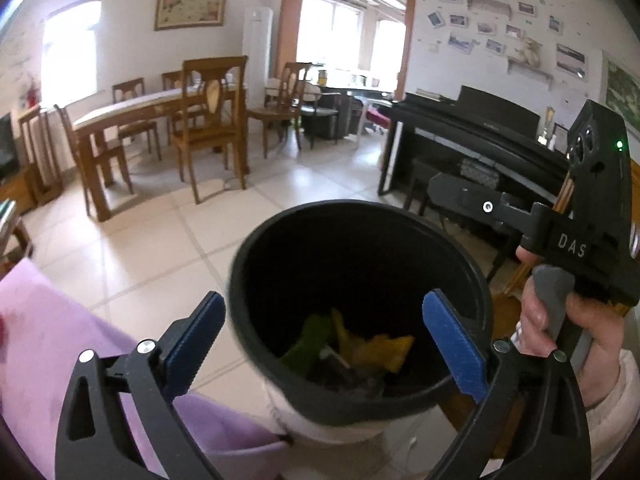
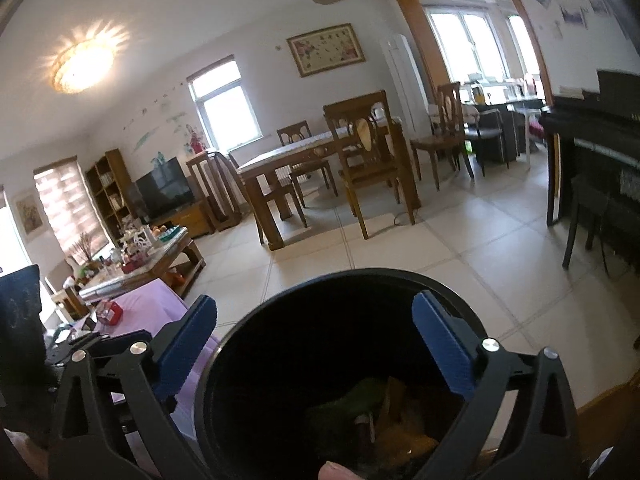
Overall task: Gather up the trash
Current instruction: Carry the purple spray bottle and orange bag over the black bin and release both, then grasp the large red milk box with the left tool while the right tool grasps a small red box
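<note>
Black bin (image 1: 360, 396) rim sits between open left claw (image 1: 324, 344) fingers.

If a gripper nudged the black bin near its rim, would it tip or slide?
The black bin is probably light: only a few wrappers lie at its bottom. It stands tall on smooth floor tiles, so a rim-level push would likely tip it, a low one slide it. Its wall looks stiff.

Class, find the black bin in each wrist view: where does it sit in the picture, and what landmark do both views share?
Left wrist: the bin sits lower centre, trash visible inside.
Right wrist: the bin fills the bottom centre, its lower part cut off.
Shared landmark: the dining table.
</note>
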{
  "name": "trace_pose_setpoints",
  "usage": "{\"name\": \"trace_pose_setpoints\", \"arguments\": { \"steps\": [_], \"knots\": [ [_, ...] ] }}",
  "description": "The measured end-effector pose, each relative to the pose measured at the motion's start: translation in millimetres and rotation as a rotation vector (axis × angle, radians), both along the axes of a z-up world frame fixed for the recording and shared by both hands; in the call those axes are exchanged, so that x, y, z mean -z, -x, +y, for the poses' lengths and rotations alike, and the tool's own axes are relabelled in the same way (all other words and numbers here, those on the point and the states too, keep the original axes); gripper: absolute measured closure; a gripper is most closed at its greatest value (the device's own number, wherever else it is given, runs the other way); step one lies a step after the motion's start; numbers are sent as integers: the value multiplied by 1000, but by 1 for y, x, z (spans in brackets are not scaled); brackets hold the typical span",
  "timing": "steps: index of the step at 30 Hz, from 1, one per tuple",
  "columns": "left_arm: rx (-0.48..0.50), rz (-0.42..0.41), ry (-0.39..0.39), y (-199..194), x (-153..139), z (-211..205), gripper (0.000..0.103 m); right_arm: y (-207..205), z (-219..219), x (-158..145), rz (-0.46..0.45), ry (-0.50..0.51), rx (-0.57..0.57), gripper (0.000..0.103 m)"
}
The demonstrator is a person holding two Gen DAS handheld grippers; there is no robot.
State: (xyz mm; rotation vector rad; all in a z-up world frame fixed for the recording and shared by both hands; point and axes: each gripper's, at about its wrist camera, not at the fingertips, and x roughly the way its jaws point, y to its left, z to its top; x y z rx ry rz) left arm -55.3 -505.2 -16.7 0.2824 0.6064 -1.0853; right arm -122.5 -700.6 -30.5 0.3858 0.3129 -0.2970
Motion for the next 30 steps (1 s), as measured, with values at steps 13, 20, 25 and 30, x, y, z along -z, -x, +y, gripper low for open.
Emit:
{"name": "trace_pose_setpoints", "arguments": {
  "steps": [13, 20, 25, 30],
  "knots": [
    [-161, 0, 66, -25, -29, 119, 6, -34, 65, -22, 31, 66, -119, 6],
    [-289, -6, 101, -53, -42, 203, 6, -76, 125, -34, 64, 102, -251, 6],
    [-417, -8, 115, -84, -48, 276, 6, -117, 173, -39, 90, 113, -369, 6],
    [-589, -1, 89, -127, -47, 358, 6, -163, 226, -37, 129, 147, -490, 6]
  ]
}}
